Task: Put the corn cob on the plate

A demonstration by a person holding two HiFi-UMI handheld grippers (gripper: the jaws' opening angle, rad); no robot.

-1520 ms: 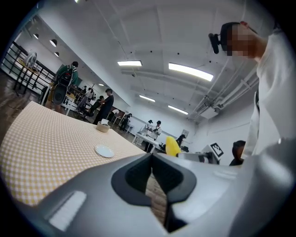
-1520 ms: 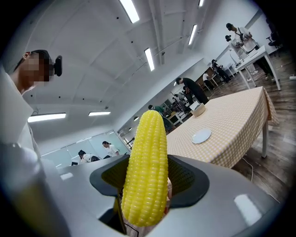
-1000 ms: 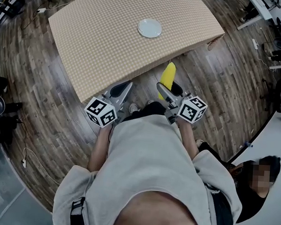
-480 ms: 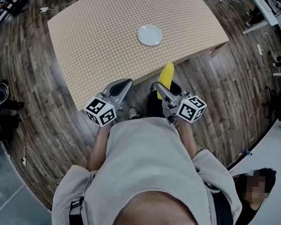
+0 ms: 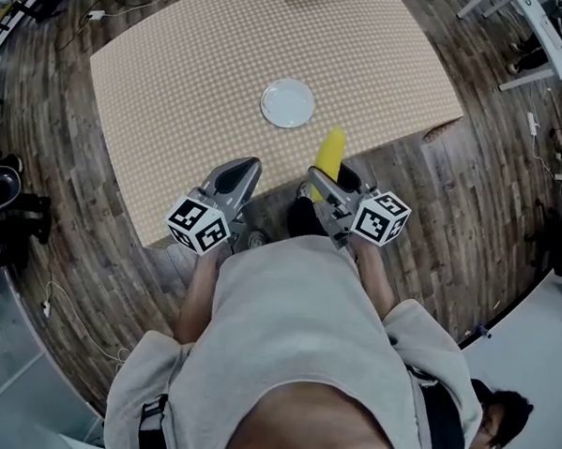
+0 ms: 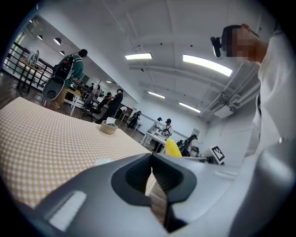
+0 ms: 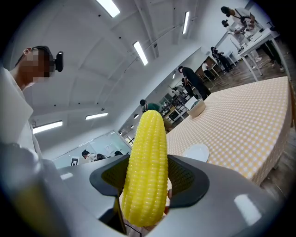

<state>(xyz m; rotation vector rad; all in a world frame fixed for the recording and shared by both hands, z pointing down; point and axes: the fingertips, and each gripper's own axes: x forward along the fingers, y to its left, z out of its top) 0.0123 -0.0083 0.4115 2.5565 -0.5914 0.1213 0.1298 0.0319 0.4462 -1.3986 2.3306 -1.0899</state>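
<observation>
My right gripper (image 5: 330, 188) is shut on the yellow corn cob (image 7: 145, 171), which stands between its pads with the tip pointing away from me. In the head view the corn cob (image 5: 330, 154) reaches over the near edge of the checked table (image 5: 176, 82). The small white plate (image 5: 287, 104) lies empty on the cloth just beyond and to the left of the cob; the same plate (image 7: 196, 152) shows low behind the cob. My left gripper (image 5: 232, 179) is shut and holds nothing, level with the right one at the table's near edge.
A tan bowl (image 6: 109, 127) stands at the table's far edge. Wooden floor surrounds the table, with cables (image 5: 95, 16) at the far left and white desk legs (image 5: 530, 35) at the far right. Several people stand among desks in the room behind.
Both grippers have moved forward to the table. The plate is now nearer, and the cob's tip has come over the table's near edge. The grip on the cob is unchanged.
</observation>
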